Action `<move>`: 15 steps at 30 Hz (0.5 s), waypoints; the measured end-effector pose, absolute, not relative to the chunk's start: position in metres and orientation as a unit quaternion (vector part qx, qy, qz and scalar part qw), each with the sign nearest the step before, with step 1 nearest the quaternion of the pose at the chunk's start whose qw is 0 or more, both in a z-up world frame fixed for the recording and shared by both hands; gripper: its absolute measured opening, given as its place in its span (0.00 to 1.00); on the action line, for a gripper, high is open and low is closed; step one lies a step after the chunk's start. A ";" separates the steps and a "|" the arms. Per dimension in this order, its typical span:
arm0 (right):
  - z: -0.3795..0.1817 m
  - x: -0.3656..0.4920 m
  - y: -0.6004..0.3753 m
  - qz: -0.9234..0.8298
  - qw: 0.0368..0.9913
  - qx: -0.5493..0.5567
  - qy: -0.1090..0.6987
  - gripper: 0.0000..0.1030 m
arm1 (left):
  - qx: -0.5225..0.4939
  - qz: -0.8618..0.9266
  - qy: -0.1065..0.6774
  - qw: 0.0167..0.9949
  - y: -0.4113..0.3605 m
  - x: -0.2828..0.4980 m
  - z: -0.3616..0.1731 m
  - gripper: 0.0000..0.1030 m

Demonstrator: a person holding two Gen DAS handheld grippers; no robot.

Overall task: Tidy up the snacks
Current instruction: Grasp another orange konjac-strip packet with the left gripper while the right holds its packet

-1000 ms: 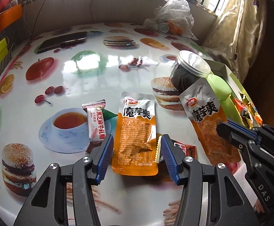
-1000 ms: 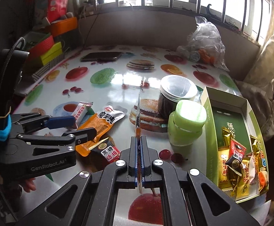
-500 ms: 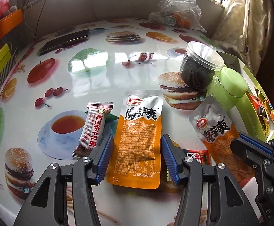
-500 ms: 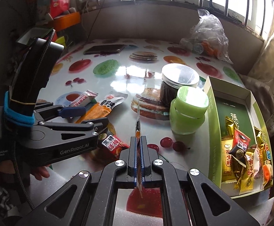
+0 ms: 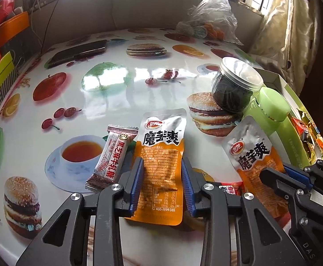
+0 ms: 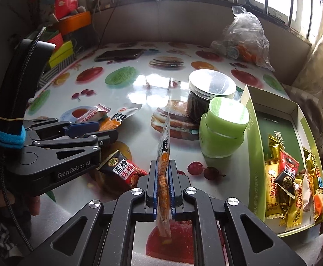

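Note:
An orange and silver konjac packet (image 5: 161,166) lies on the fruit-print table (image 5: 117,93). My left gripper (image 5: 162,185) straddles it. The jaws are closing, and the blue pads (image 5: 138,181) press its long edges so that it buckles. A second konjac packet (image 6: 164,177) stands edge-on above the table in my right gripper (image 6: 163,168). Those jaws are opening slightly, but the pads still touch it. In the left wrist view this packet (image 5: 254,153) hangs at the right. A green box (image 6: 252,133) at the right holds several wrapped snacks.
A sesame nougat bar (image 5: 112,155) lies just left of the left gripper. A red plum-candy packet (image 6: 126,170) lies between the grippers. A dark jar (image 6: 205,97) and a green jar (image 6: 223,133) stand by the box. A phone (image 5: 77,53) and a plastic bag (image 5: 210,26) lie at the back.
The left jaws have narrowed onto the flat konjac packet, which now buckles. The right jaws have parted a little around the upright packet. Neither hand has shifted much.

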State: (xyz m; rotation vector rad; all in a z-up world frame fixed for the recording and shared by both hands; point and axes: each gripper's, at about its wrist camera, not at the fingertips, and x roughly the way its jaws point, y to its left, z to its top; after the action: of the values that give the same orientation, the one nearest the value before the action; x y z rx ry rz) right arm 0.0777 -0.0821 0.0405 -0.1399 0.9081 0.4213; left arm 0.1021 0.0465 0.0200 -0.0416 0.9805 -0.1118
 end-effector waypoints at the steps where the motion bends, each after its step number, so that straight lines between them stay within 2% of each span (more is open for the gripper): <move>1: 0.039 0.079 -0.083 0.200 0.875 -0.065 0.436 0.09 | -0.021 -0.054 0.470 0.881 0.047 0.102 0.020 0.34; 7: 0.038 0.079 -0.082 0.195 0.878 -0.063 0.432 0.08 | -0.026 -0.056 0.468 0.882 0.049 0.102 0.020 0.33; 12: 0.039 0.075 -0.080 0.201 0.880 -0.064 0.426 0.07 | -0.030 -0.057 0.445 0.893 0.050 0.096 0.030 0.19; 15: 0.041 0.074 -0.081 0.198 0.884 -0.060 0.419 0.07 | -0.033 -0.057 0.444 0.894 0.051 0.095 0.032 0.17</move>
State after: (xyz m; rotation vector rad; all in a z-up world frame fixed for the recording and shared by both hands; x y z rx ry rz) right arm 0.0740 -0.0810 0.0410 -0.1240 0.8731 0.4125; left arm 0.0946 0.0507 0.0322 -0.0676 0.9206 -0.1189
